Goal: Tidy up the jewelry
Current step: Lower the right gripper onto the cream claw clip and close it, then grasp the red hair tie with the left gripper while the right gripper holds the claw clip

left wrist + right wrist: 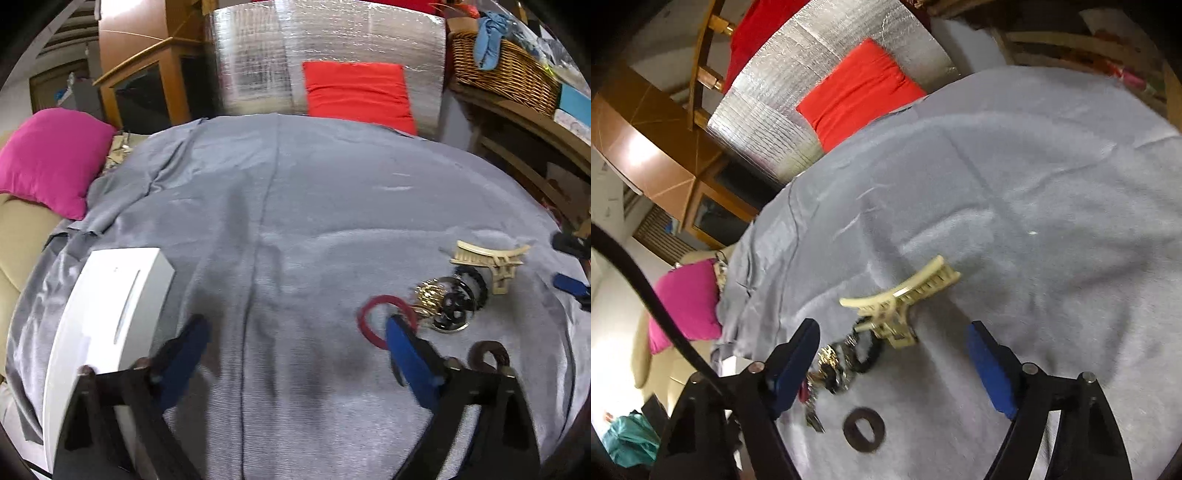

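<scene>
Nearest us, the brown ring (863, 429) sits at six o'clock between our right gripper's (894, 365) spread, empty jaws; our left gripper (295, 350) gapes empty too. Closing carelessly could snag the tangled chains (831, 369) at nine o'clock.

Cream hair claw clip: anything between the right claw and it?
Nothing visible blocks it. The right claw is open and the cream hair claw clip lies just ahead between its fingers, on the grey cloth. A black bracelet touches the clip's near-left side.
</scene>
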{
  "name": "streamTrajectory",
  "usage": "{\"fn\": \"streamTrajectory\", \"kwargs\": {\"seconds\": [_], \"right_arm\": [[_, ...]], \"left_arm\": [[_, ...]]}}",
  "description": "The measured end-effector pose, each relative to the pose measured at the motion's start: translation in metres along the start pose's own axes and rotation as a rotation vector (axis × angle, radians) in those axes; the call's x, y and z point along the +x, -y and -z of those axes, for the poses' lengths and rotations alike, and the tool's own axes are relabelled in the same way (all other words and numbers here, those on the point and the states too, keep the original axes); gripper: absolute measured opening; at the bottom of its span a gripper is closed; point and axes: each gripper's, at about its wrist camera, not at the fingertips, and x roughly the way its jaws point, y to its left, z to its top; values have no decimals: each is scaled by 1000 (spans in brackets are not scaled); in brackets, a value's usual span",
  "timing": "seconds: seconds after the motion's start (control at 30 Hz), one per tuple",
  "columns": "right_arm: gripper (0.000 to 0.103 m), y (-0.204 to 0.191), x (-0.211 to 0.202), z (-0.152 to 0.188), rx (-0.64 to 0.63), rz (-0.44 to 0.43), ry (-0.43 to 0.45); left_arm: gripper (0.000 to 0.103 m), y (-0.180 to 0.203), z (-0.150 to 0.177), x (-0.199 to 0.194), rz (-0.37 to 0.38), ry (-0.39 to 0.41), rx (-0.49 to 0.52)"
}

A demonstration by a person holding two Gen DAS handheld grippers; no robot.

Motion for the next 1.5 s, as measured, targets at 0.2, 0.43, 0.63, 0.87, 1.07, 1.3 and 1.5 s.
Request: {"fn": "streamTrajectory", "kwargs": {"seconds": [0.2,0.43,0.63,0.87,1.07,1.3,1.5], "right_arm": [[68,1,28,-6,77,-78,-37],[68,-16,48,-3,38,-12,-32],[59,-39,60,4,-132,143,-13],[39,-52,81,11,-242,323,0],[32,-52,83,13,-253,339,16],[28,-50,70,14,-237,321,35],[28,-55,62,14,-248,322,56]], "left_arm": [[67,0,2,4,32,-26,-14],[67,2,4,10,30,-58,-13],[67,-1,8,17,14,-101,-10],[67,3,11,19,63,-123,8],[67,6,11,21,155,-143,-6],[63,8,8,39,236,-183,-64],[38,9,5,65,280,-217,-111]]}}
